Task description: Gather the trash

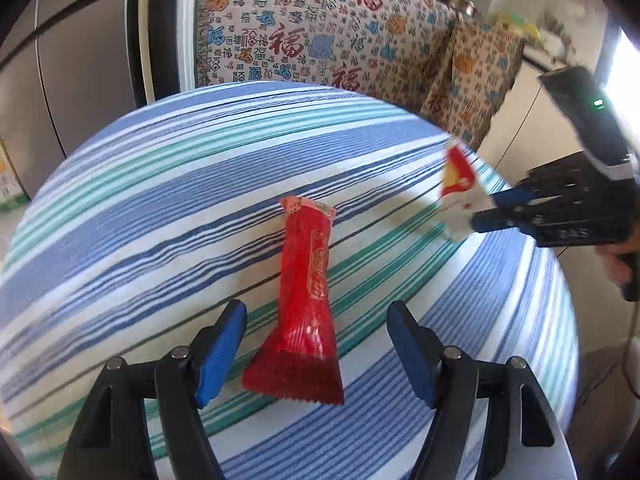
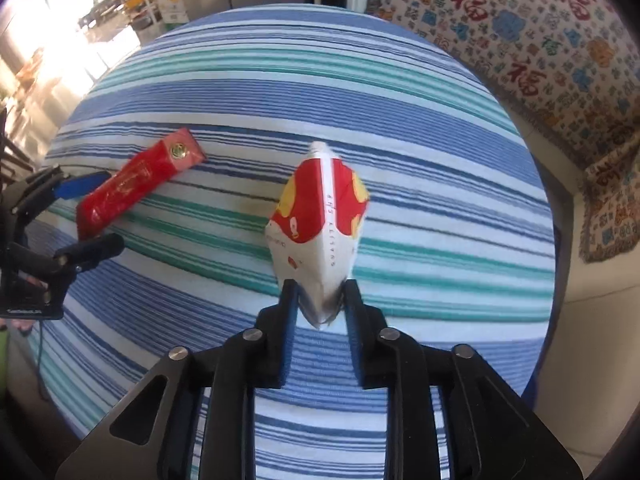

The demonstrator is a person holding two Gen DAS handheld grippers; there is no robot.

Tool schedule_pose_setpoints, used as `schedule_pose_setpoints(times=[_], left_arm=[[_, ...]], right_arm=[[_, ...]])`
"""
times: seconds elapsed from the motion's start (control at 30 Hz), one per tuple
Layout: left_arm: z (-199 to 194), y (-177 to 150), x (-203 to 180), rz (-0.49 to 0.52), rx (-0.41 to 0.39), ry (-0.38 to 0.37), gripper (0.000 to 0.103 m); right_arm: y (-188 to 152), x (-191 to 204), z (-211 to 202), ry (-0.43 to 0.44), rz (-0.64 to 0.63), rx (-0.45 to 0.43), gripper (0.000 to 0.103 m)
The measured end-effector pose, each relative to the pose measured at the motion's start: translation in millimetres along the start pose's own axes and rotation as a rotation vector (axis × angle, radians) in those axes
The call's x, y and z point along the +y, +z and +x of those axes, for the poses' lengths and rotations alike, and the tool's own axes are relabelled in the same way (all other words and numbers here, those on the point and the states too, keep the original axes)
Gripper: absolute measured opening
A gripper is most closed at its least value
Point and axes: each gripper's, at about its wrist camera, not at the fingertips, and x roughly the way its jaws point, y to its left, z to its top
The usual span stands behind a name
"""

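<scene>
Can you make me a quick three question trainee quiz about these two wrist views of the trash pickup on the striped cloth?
1. True or false: the left gripper is clamped on the red wrapper.
2. Which gripper holds the red and white packet: A left, B right, C neither?
3. Fill in: the red wrapper lies on the ____ tablecloth.

Key: 1 false, its fingers stand apart on either side of it. 2 B, the right gripper. 3 striped.

Your striped table (image 1: 200, 200) lies open all around the red wrapper (image 1: 306, 304); only the patterned sofa (image 1: 320, 32) blocks its far edge.
</scene>
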Motion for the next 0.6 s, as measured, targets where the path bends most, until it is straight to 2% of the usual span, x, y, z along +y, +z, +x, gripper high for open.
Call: schedule_pose_setpoints(times=[0.03, 0.1, 0.2, 0.23, 0.5, 0.53, 0.57, 0.6], left_arm=[[2.2, 1.7, -1.6, 0.008, 0.001, 0.016, 0.074], [3.3, 3.2, -2.2, 0.009, -0.005, 0.044, 0.074], [4.2, 4.1, 2.6, -0.004, -0.008, 0.058, 0.074], [5.1, 4.1, 4.7, -0.010, -0.008, 0.061, 0.074], [-1.9, 2.3, 2.2, 0.014, -0.041, 0.096, 0.073], [-2.2, 2.1, -0.2, 0.020, -0.042, 0.101, 0.063], [-1.0, 2.7, -2.6, 0.027, -0.037, 0.104, 0.055], [1.7, 2.3, -4.3, 0.033, -0.025, 0.106, 0.037]], right_arm=[[-3.0, -1.9, 0.1, 0.026, 0.017, -0.010, 0.036], [-7.2, -5.2, -1.2, 0.073, 0.073, -0.046, 0.037], [-8.1, -11.6, -1.5, 0.081, 0.110, -0.081, 0.054], [-7.9, -12.9, -1.8, 0.092, 0.125, -0.091, 0.057], [0.5, -8.4, -3.4, 0.099, 0.146, -0.145, 0.058], [1.7, -7.0, -0.9, 0.104, 0.144, -0.145, 0.054], [3.0, -4.7, 3.7, 0.111, 0.136, -0.136, 0.045], [4.0, -2.8, 7.8, 0.105, 0.125, -0.137, 0.029]])
